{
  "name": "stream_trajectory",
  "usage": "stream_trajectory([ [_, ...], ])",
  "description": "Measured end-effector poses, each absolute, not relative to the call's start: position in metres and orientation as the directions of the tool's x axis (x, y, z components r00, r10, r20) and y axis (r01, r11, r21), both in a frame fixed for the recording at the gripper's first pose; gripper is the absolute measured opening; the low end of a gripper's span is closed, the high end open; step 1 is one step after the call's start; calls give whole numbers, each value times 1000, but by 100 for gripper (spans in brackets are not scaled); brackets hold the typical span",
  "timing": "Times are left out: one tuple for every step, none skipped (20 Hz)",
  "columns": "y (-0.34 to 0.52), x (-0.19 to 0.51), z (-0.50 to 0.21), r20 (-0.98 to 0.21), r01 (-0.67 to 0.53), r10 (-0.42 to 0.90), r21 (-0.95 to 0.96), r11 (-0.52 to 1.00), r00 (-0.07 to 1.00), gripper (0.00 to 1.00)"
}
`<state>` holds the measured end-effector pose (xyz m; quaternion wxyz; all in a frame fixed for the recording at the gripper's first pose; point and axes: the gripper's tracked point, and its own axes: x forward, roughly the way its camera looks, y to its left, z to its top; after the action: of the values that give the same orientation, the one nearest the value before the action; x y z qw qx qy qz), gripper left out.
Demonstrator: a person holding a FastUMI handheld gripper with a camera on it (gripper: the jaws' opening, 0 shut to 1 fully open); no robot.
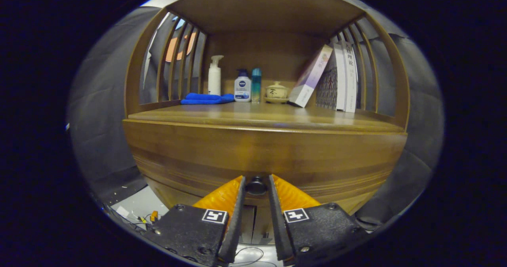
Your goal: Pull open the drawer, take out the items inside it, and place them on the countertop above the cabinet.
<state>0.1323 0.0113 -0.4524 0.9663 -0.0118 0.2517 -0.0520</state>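
Observation:
A wooden cabinet stands right in front of me, with its drawer front closed flush. A small dark round knob sticks out of the drawer front's lower middle. My gripper has one finger on each side of the knob and both press on it. Above the drawer lies the wooden countertop, roofed and walled by slatted sides. What the drawer holds is hidden.
At the back of the countertop stand a white pump bottle, a white-and-blue bottle, a teal bottle and a lidded ceramic cup. A folded blue cloth lies left; books lean right.

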Motion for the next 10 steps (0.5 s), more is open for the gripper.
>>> stream_trajectory([
  [11, 134, -452, -479, 97, -112, -56, 994, 871, 37],
  [9, 132, -451, -468, 109, -128, -67, 992, 874, 35],
  [10, 134, -453, -458, 116, -131, -60, 991, 879, 32],
  [11, 132, -453, -452, 122, -131, -49, 991, 883, 30],
  [11, 133, -453, -453, 129, -132, -37, 991, 882, 27],
  [11, 133, -453, -457, 137, -133, -24, 990, 879, 26],
  [11, 133, -452, -462, 143, -134, -14, 990, 877, 24],
  [10, 133, -453, -467, 149, -135, -5, 989, 874, 23],
  [10, 133, -453, -474, 154, -135, 0, 988, 870, 22],
  [10, 133, -453, -482, 156, -136, 1, 988, 866, 21],
])
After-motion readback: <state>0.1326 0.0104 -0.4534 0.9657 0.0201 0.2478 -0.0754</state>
